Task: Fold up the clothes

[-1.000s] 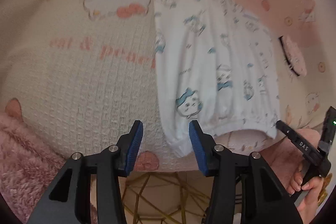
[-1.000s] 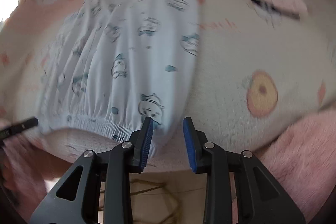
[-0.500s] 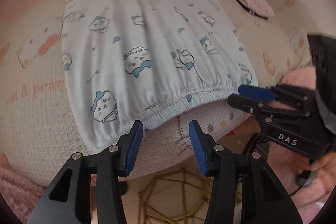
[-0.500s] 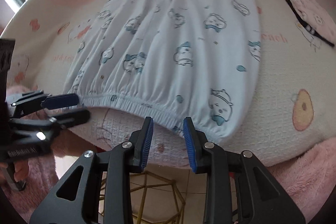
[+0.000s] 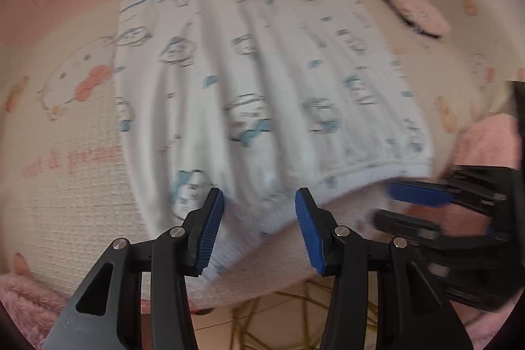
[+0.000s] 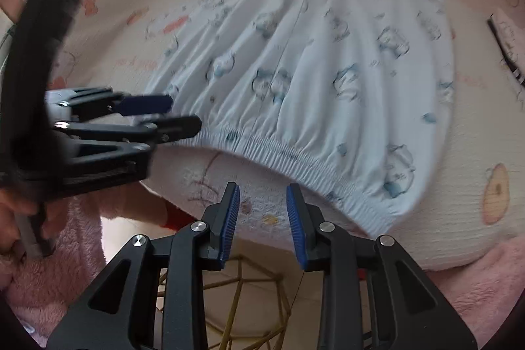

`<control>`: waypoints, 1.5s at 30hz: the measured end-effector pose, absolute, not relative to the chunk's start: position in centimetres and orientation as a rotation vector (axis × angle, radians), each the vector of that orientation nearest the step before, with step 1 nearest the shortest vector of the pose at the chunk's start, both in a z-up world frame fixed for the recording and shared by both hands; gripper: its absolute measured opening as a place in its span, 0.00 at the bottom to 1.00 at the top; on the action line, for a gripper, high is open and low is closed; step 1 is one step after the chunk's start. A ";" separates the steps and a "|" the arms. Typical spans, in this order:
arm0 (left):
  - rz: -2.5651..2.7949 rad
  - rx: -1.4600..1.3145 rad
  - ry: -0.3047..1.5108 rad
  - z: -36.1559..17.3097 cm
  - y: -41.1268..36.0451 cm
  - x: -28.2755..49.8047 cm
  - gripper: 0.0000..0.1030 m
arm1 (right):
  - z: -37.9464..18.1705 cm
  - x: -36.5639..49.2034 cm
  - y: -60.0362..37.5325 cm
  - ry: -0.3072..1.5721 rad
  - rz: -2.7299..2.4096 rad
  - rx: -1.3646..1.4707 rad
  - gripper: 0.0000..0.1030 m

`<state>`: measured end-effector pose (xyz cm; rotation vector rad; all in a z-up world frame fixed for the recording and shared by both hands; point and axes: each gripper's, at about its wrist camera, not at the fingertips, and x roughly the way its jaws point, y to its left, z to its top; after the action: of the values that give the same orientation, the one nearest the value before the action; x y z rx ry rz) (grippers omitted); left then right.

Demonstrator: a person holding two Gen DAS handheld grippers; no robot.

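Layout as we record it: garment (image 5: 262,94) spread flat on the bed cover (image 5: 65,169), mid-frame in both wrist views, waistband (image 6: 288,153) along its lower edge, near the bed's front edge. Left gripper (image 5: 259,228) at lower centre of its view, jaws straddling the waistband. Right gripper (image 6: 262,218) below the waistband, apart from it. We note a small flat item (image 5: 413,9) on the cover, upper right of the garment.

Bed with a pink and cream cat-print blanket (image 6: 475,127), white garment with blue cartoon print (image 6: 328,71) spread flat at centre, elastic hem at 6 o'clock, small pink item (image 5: 413,9) at 2 o'clock
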<state>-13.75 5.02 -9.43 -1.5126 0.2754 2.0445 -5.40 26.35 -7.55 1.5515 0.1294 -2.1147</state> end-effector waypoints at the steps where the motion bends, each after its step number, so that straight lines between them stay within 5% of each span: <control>1: 2.030 -1.493 0.280 -9.0 5.2 -13.2 0.46 | -8.1 -5.9 26.3 0.145 -2.119 1.568 0.28; 8: 2.042 -1.422 0.669 -11.0 8.3 -10.4 0.46 | -8.6 -6.7 26.8 0.085 -2.168 1.571 0.28; 45: 2.001 -1.440 -0.016 -7.1 2.9 -14.3 0.46 | -8.3 -7.0 26.2 -0.003 -2.306 1.557 0.30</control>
<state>-14.33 2.89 -7.14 -1.4402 -0.0155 2.0015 -7.03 26.17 -8.33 1.5568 -0.0033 -2.3055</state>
